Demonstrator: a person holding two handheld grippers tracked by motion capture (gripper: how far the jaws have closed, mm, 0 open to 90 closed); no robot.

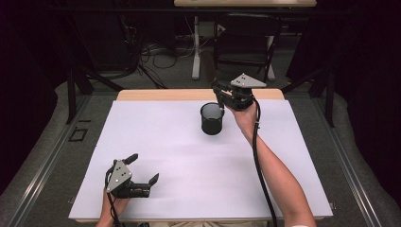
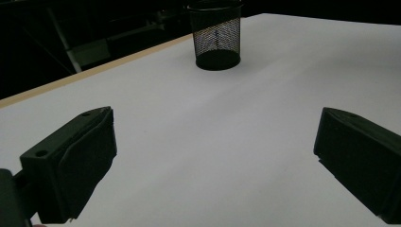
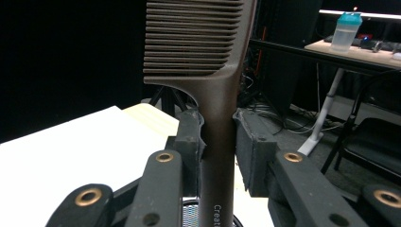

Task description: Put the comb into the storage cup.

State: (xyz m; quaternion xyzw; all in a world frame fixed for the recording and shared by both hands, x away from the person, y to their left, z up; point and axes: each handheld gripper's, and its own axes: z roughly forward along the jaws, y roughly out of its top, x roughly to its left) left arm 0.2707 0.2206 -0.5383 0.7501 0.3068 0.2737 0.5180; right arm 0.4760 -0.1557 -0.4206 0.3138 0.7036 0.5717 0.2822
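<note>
While the table (image 1: 156, 142) lies bare between the left gripper's (image 1: 142, 169) wide-apart jaws, the mesh cup (image 1: 212, 119) stands just below the right gripper (image 3: 218, 137), whose jaws clamp the comb's (image 3: 203, 42) handle upright between them.

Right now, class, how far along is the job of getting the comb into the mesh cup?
Done: the right hand-held gripper is shut on the brown comb, held by its handle above the black mesh cup. In hand: the comb stands upright over the cup. Left: lowering and releasing it. The left hand-held gripper sits open near the table's front edge.
</note>
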